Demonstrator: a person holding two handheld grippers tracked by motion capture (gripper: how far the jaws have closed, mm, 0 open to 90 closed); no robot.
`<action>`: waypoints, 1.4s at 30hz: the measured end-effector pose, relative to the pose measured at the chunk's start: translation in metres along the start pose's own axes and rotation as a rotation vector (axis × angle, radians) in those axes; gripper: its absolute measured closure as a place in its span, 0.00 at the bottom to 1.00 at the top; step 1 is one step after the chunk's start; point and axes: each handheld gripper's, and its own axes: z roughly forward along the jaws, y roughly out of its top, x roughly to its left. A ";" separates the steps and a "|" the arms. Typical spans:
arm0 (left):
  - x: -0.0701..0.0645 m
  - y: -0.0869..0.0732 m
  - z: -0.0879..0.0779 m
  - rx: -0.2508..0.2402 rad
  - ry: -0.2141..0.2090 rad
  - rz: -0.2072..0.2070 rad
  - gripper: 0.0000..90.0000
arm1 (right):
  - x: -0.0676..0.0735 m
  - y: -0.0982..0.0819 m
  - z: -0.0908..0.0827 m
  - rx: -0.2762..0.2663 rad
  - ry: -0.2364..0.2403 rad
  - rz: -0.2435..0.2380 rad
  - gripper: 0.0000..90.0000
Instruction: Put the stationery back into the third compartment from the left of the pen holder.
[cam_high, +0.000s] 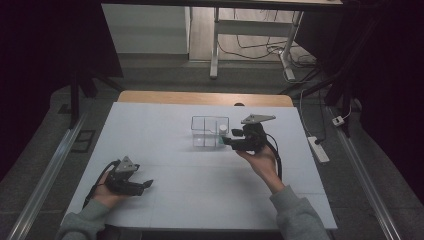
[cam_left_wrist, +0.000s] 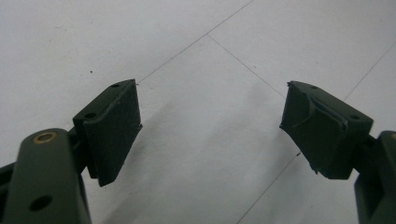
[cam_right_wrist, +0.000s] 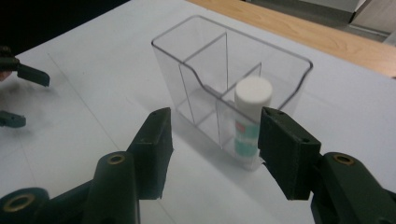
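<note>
- Nearest my lens, my right gripper (cam_right_wrist: 212, 149) has its two black jaws spread, nothing pinched between them and no pad pressing on anything.
- Just beyond those jaws stands the clear organizer box (cam_right_wrist: 280, 58), upright on the white table (cam_right_wrist: 93, 93), with thin transparent walls splitting it into compartments.
- Inside the near corner compartment I see the white-capped bottle (cam_right_wrist: 250, 121), upright, its green-and-white label facing me through the clear wall; it sits close to my right-hand jaw, though I cannot tell whether that jaw touches the box.
- From the high view, my right gripper (cam_high: 227, 141) lies level at the box's (cam_high: 210, 131) right side, jaws pointing left towards it, and the bottle (cam_high: 223, 131) shows in the box's right-hand part.
- My left gripper (cam_left_wrist: 210, 126) also has its jaws spread wide, with bare white tabletop (cam_left_wrist: 210, 60) between the pads.
- In the high view that left gripper (cam_high: 145, 185) rests low near the table's (cam_high: 165, 165) front left, well apart from the box.
- Beyond the white sheet runs a wooden table edge (cam_high: 205, 98).
</note>
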 end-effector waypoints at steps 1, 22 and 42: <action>0.000 0.000 0.000 0.001 0.000 0.000 0.22 | 0.000 -0.004 -0.001 0.004 -0.004 0.000 0.49; 0.000 0.001 -0.004 -0.042 0.004 -0.006 0.21 | -0.013 -0.077 -0.033 0.103 -0.041 0.032 0.46; 0.000 0.001 -0.005 -0.059 0.003 -0.005 0.21 | -0.015 -0.123 -0.068 0.111 -0.102 0.017 0.44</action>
